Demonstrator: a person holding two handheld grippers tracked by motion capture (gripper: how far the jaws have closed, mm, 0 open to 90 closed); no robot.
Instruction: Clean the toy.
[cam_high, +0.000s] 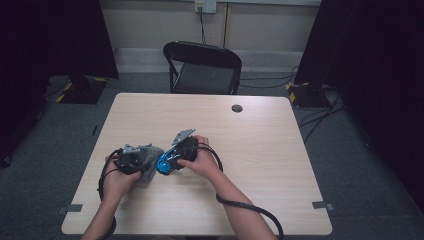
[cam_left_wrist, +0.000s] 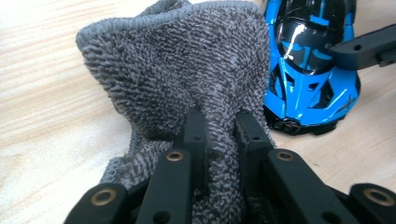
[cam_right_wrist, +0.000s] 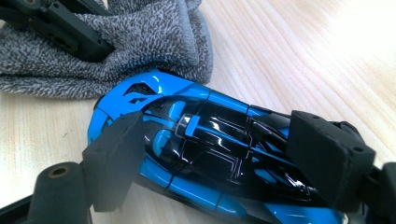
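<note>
Item: grey cloth (cam_left_wrist: 187, 79), centre frame, pinched in my left gripper (cam_left_wrist: 219, 128). Item: blue toy car (cam_right_wrist: 205, 154), lower centre, straddled and gripped by my right gripper (cam_right_wrist: 219, 161). Risk: glossy shell slips under wiping pressure; loose cloth folds snag jaws.

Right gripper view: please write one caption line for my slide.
Right gripper shut on a blue and black toy car on the wooden table, beside a grey towel.

Cloth (cam_high: 148, 161) touching car (cam_high: 165, 164); tabletop (cam_high: 260, 150) open.
</note>
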